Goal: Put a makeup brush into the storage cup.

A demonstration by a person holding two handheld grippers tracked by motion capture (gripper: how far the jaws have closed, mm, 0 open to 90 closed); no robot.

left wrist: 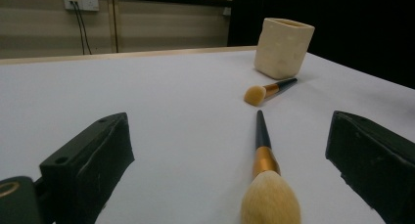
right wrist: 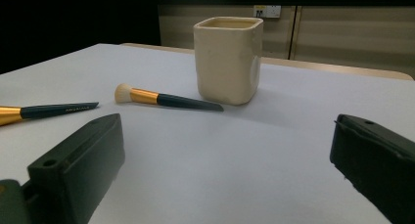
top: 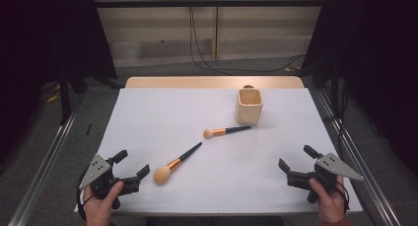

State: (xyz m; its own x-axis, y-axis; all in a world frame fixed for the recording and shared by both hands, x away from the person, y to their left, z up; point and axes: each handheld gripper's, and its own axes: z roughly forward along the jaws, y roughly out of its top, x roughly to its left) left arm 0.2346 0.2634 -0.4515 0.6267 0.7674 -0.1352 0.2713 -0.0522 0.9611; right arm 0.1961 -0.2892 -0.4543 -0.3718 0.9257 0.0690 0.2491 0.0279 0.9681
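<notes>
White table (top: 162,117) held everything. Cream cup (top: 249,105) stood upright, far right. Left gripper (top: 132,169) jaws apart, empty, near corner; right gripper (top: 295,164) likewise, opposite corner. Large brush (top: 176,163) lay just beside left gripper. Small brush (top: 226,131) lay near cup.

in the left gripper view the larger brush (left wrist: 266,185) is running off the bottom edge, its bristle head being cut there. in the right gripper view the same brush is leaving the left edge at middle height, its head lying out of frame, and the print on its handle is staying too small to read. behind the cup (top: 249,105), upper right of centre in the high view, something dark is peeking over the rim, too hidden to identify.
</notes>
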